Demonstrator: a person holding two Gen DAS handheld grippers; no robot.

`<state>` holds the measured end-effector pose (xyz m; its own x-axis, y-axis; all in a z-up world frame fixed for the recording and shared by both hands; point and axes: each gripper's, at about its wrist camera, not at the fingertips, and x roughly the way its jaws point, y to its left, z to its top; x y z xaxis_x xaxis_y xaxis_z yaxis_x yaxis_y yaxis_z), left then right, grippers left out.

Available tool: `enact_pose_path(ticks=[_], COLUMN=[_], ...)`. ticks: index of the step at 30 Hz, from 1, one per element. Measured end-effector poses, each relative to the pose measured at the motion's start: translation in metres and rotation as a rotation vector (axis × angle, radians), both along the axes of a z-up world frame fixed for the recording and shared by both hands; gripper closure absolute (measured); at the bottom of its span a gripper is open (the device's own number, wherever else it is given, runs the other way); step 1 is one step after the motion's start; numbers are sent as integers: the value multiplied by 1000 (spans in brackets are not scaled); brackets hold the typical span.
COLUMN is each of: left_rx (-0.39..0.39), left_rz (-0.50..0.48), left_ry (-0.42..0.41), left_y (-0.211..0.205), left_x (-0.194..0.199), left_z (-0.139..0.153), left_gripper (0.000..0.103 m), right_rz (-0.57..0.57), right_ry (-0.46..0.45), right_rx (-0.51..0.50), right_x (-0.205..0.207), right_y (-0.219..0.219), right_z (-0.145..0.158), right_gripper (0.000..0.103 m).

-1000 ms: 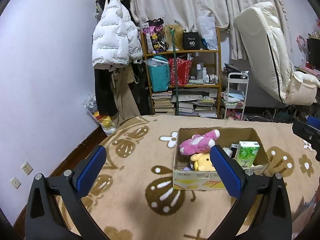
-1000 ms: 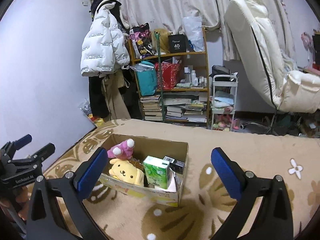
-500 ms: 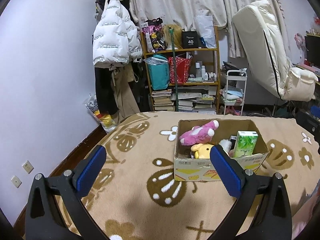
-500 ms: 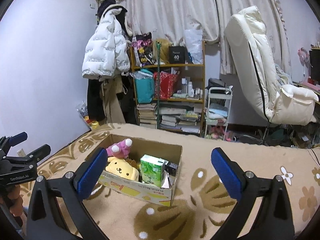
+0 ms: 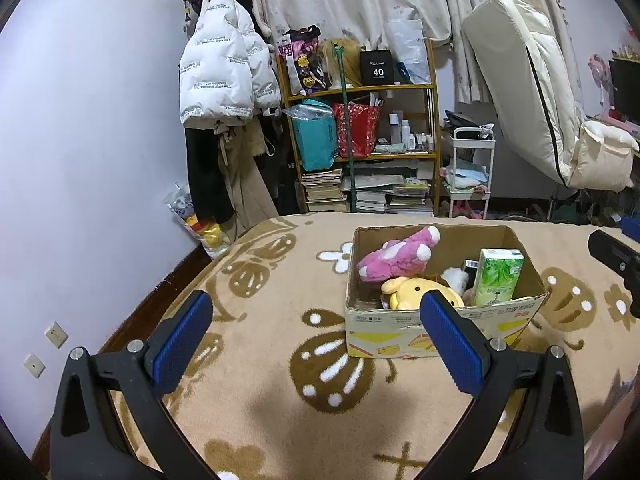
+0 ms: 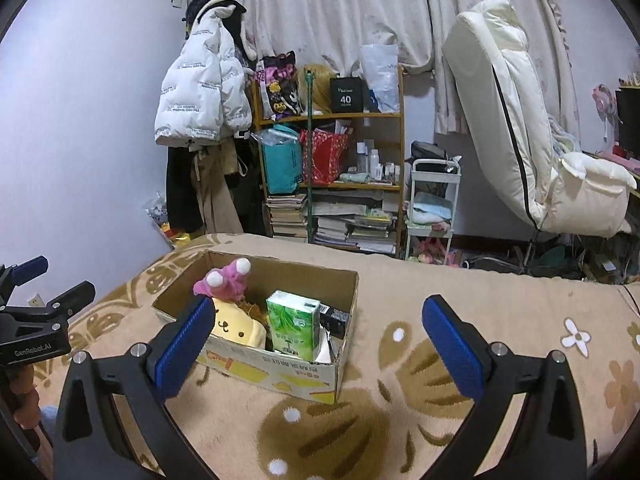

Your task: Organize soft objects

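Since the earlier frames, both views are being drawn back a little, the cardboard box (image 5: pixel 442 332) sitting farther off. At lower centre of the left wrist view, the left gripper (image 5: pixel 316 338) is being held wide apart and empty. Right of centre, a pink plush (image 5: pixel 394 258), a yellow plush (image 5: pixel 416 294) and a green tissue pack (image 5: pixel 498 278) are being contained by the box on the patterned blanket (image 5: pixel 260 280). In the right wrist view, the right gripper (image 6: pixel 318 344) is likewise being held spread and empty.

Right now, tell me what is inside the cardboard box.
The cardboard box holds a pink plush toy, a yellow plush toy, a green tissue pack, a small black box and something white. Whatever lies underneath them is covered.
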<state>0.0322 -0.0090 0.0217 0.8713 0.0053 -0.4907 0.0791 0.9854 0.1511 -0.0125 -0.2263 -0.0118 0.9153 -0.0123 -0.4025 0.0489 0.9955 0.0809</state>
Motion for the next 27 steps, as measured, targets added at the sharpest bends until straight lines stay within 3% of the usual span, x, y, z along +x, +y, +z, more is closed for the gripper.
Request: enact_pose_path(ticks=[27], left_rx=[4], left_rz=[-13], left_ry=[-16], left_y=[-3], left_x=[-3], left_z=[-2], left_gripper=[1], right_rz=[-9], right_ry=[24], right_rx=[5], right_x=[6], right_y=[1], right_z=[-9], right_gripper=[0])
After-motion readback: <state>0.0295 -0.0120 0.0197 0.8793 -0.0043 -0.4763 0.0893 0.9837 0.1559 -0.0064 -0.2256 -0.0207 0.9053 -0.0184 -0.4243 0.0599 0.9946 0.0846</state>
